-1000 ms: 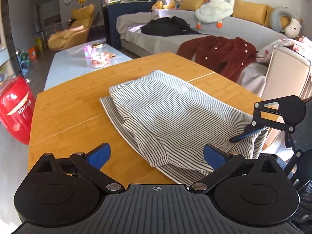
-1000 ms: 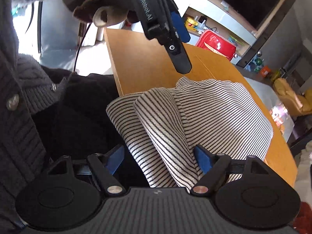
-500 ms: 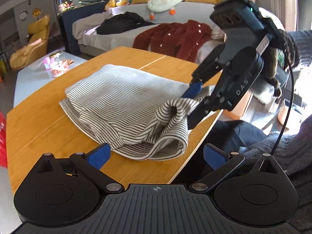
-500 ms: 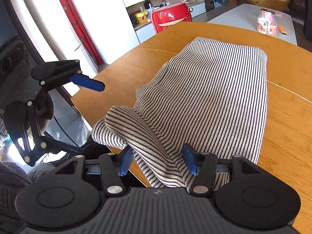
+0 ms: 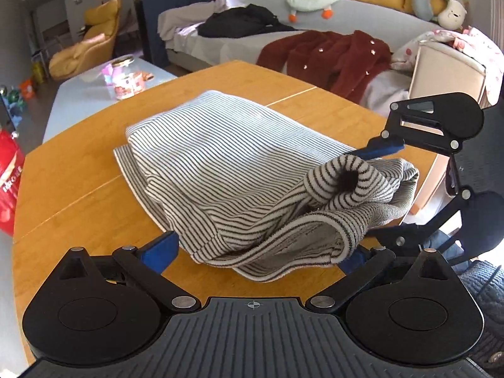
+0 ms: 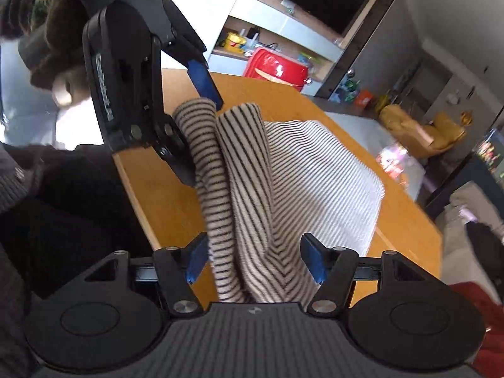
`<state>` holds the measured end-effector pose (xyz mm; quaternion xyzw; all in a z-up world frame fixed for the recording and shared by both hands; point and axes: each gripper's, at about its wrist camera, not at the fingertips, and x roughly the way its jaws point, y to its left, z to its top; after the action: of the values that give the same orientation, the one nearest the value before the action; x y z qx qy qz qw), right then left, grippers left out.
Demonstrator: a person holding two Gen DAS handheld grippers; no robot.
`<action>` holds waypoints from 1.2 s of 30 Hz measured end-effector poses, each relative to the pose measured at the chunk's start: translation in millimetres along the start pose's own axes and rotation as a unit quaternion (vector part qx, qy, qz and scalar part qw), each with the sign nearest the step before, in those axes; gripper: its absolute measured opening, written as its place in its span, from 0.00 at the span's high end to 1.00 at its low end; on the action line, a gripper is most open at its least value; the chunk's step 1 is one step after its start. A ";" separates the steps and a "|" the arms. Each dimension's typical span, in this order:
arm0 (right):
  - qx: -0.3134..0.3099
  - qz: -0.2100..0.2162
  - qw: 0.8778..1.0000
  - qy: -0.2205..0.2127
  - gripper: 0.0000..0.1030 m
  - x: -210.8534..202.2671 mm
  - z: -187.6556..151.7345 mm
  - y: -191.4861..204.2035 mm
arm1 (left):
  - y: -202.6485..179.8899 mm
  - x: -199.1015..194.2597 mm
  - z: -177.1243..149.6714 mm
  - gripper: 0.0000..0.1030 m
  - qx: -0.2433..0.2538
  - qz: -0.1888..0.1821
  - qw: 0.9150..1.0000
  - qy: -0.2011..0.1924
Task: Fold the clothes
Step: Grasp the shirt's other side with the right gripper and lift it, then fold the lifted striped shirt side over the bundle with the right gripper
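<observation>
Striped knit garment (image 5: 239,170): soft, light, limp, prob. stretchy; lies part-folded on wooden table (image 5: 78,195), near edge bunched and lifted off the top between both tools; best gripped at the thick rolled hem, through all layers, since thin single layers likely slip. Left gripper (image 5: 255,252) jaws wide, cloth bunched between, no clamp seen; right gripper (image 6: 253,263) jaws fairly wide, cloth fold between, pad contact unclear. Hidden: underside layers, sleeve and collar layout, right gripper's lower finger behind cloth in left view.
</observation>
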<state>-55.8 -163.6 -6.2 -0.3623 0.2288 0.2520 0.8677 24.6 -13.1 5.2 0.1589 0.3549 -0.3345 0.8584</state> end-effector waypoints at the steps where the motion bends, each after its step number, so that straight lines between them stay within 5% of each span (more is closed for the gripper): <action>1: -0.020 -0.012 1.000 -0.004 0.38 2.0 -1.4 5.8 | -0.1 0.6 0.9 0.00 -0.002 0.001 1.000 0.001; 5: -0.047 -0.021 0.999 -0.014 0.42 5.9 -0.6 18.3 | -1.8 2.1 1.4 0.00 -0.006 0.001 1.000 0.001; 6: -0.052 -0.022 0.998 -0.013 0.48 7.3 0.1 19.6 | -1.5 2.5 2.0 0.00 -0.008 0.001 1.000 0.000; 7: -0.056 -0.019 0.998 -0.007 0.64 9.6 0.5 19.4 | -0.8 3.0 2.8 0.00 -0.011 0.000 1.000 -0.001; 9: -0.066 -0.014 0.998 -0.001 0.69 12.0 1.7 14.6 | 1.3 2.3 3.8 0.00 -0.019 -0.002 1.000 -0.004; 15: -0.067 -0.016 0.998 0.012 0.73 3.0 23.6 -22.8 | 35.2 -38.2 1.7 0.00 -0.081 -0.058 0.993 -0.068; 20: -0.097 0.035 0.994 0.033 0.74 -0.3 43.1 -18.6 | 71.0 -28.4 17.4 0.00 -0.102 0.031 0.989 -0.098; 27: -0.124 0.085 0.989 0.002 0.75 -42.7 98.1 -47.2 | 94.2 35.2 23.4 0.07 -0.033 0.037 0.998 -0.041; 31: -0.088 0.135 0.987 -0.003 0.75 -25.5 129.9 -100.7 | 101.2 38.4 24.0 0.13 -0.022 -0.022 0.998 -0.051; 36: -0.065 0.193 0.978 0.033 0.74 72.2 120.2 -130.1 | 110.3 51.6 16.3 0.19 -0.022 -0.033 0.999 -0.025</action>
<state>103.9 -133.9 94.8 -0.3755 0.3062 0.4171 0.7690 135.6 34.9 -16.4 0.1199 0.3453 -0.3584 0.8590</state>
